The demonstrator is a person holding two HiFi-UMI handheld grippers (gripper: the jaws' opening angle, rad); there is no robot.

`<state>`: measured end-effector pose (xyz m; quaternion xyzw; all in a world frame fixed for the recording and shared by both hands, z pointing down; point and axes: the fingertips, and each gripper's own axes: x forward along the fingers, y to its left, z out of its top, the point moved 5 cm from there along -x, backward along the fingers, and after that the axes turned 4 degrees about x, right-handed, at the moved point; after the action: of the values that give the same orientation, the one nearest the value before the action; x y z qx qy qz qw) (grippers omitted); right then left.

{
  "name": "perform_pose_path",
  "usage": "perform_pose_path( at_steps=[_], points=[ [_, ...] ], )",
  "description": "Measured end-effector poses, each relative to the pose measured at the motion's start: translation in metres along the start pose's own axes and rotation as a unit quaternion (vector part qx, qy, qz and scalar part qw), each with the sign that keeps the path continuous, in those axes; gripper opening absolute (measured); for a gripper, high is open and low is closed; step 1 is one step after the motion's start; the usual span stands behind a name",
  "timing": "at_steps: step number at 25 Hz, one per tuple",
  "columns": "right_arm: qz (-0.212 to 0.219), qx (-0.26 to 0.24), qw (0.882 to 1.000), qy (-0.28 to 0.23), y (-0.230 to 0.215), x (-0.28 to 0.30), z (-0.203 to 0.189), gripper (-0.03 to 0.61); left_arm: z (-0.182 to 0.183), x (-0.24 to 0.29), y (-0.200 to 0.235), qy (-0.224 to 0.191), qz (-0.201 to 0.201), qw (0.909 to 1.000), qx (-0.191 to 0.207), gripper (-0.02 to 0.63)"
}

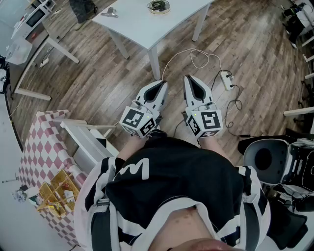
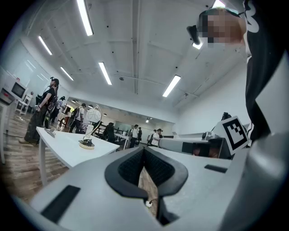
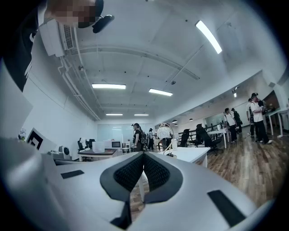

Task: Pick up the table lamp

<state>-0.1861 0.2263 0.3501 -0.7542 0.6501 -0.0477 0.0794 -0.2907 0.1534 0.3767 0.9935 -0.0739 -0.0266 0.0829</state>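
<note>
The table lamp (image 1: 158, 6), a round base with a thin arched stem and a pale round shade, stands on a white table (image 1: 147, 27) ahead of me. The left gripper view shows the lamp (image 2: 90, 128) far off at the left. In the right gripper view the lamp (image 3: 168, 137) sits just right of centre. My left gripper (image 1: 159, 84) and right gripper (image 1: 190, 78) are held level side by side in front of my body, well short of the table. Both are shut with nothing between the jaws.
A white cable (image 1: 196, 56) and a power strip (image 1: 226, 78) lie on the wood floor between me and the table. At my left are a checkered tablecloth (image 1: 41, 152) and a white bench (image 1: 88, 142). An office chair (image 1: 267, 157) is at my right. Several people stand in the background.
</note>
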Motion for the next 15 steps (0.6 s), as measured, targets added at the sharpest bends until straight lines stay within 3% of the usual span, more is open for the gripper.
perform_pose_path(
  at_steps=[15],
  points=[
    [-0.008,-0.002,1.0,0.01,-0.002,0.038,-0.007,0.017,0.005,0.018,0.032,0.003,-0.014,0.9999,0.008,0.005]
  ],
)
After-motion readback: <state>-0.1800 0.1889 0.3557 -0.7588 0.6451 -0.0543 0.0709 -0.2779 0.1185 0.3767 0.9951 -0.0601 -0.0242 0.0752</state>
